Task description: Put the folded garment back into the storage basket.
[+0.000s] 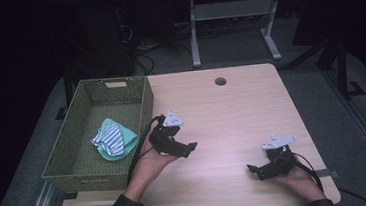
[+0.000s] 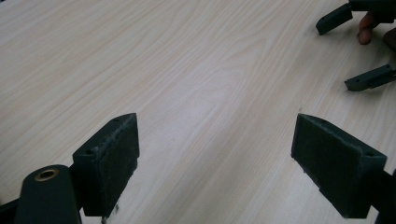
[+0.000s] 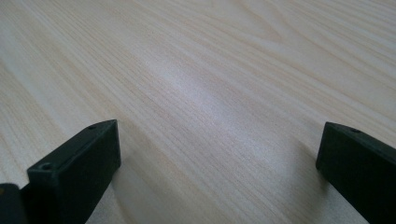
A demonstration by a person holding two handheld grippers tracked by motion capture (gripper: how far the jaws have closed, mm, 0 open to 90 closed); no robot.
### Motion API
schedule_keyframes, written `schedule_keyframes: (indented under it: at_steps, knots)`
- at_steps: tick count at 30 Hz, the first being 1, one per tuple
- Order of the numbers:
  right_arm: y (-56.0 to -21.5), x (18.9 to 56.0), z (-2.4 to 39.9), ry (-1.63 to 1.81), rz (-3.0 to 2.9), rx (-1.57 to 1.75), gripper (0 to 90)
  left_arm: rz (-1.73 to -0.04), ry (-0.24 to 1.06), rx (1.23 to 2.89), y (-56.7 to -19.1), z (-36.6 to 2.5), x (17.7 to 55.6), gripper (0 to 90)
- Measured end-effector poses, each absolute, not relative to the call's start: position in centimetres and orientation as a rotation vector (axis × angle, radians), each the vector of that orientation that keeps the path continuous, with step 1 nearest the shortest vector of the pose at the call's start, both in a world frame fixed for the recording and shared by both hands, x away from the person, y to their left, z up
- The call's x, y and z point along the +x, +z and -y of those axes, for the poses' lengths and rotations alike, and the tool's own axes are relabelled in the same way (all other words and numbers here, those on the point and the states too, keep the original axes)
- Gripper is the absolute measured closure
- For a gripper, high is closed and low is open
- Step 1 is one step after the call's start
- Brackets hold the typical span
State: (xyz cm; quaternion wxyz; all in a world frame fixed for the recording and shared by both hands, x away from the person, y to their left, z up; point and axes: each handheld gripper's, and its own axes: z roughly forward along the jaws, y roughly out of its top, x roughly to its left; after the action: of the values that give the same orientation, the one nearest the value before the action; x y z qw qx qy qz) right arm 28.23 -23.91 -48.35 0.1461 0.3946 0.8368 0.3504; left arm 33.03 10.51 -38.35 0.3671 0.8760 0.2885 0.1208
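From the high view, the left gripper (image 1: 187,148) hovers over the table (image 1: 231,109) with jaws spread and empty; the striped cloth (image 1: 111,139) lies behind its fingers, inside the green basket (image 1: 74,142). The right gripper (image 1: 254,169) rests low, well apart from it, also spread.

In the left gripper view, bare wood lies between the wide-apart pads (image 2: 112,163); the other gripper sits ahead to the right.

In the right gripper view, both fingers (image 3: 79,168) stand wide over bare wood.

Round cable hole (image 1: 220,81) near table's (image 1: 232,113) far edge; grey desk frame (image 1: 233,9) beyond, perhaps metal.
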Motion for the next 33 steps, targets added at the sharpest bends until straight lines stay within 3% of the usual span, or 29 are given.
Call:
schedule_keyframes:
  at_steps: [15, 33]
  knots:
    - [-48.3, 28.2, 23.9, 1.008, -2.41, 1.136, 0.0, -0.768, 0.344, 2.306, -44.0, -9.0, 33.0, 13.2]
    - [-48.3, 28.2, 23.9, 1.009, -2.413, 1.136, 0.0, -0.719, 0.306, 2.317, -47.2, -9.0, 32.4, 12.4]
